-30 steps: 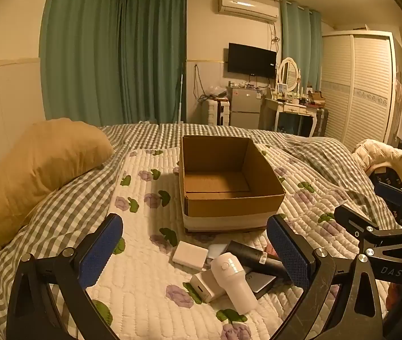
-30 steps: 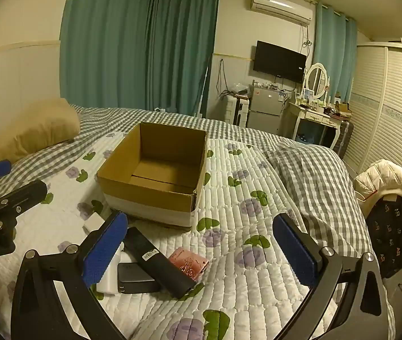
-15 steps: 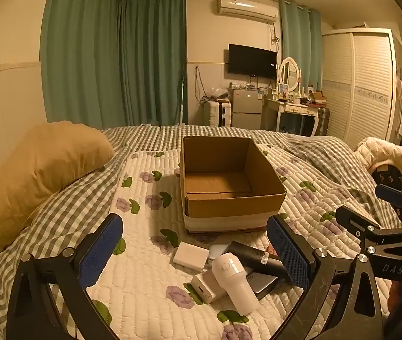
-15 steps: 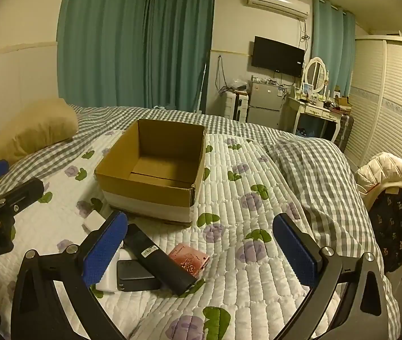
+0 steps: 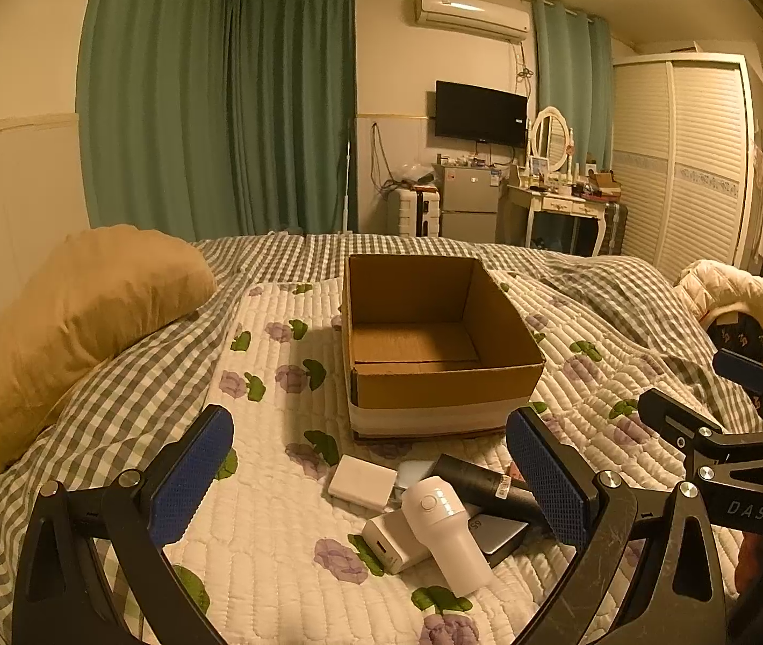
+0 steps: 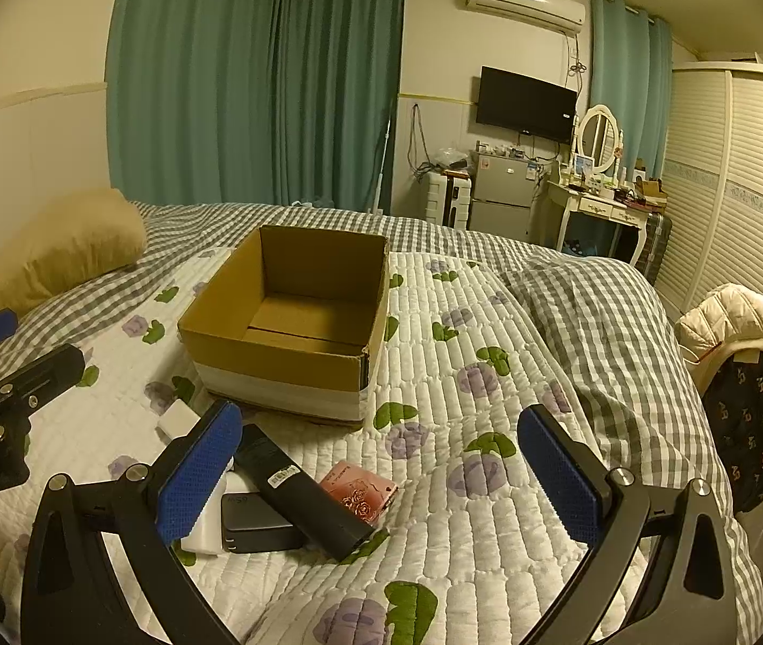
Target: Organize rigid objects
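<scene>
An open, empty cardboard box stands on the quilted bed; it also shows in the right wrist view. In front of it lies a pile: a white handheld device, a white power bank, a flat white square block, a black cylinder, a dark charger and a pink card. My left gripper is open above the pile. My right gripper is open above the pile's right side. Each gripper shows at the edge of the other's view.
A tan pillow lies at the left of the bed. A checked duvet is bunched at the right. A chair with a cream jacket stands beside the bed. Curtains, fridge, dresser and wardrobe line the far wall.
Both views shift slightly: the box and the pile sit a little lower in the frames. Both grippers stay open and nothing on the bed has moved.
</scene>
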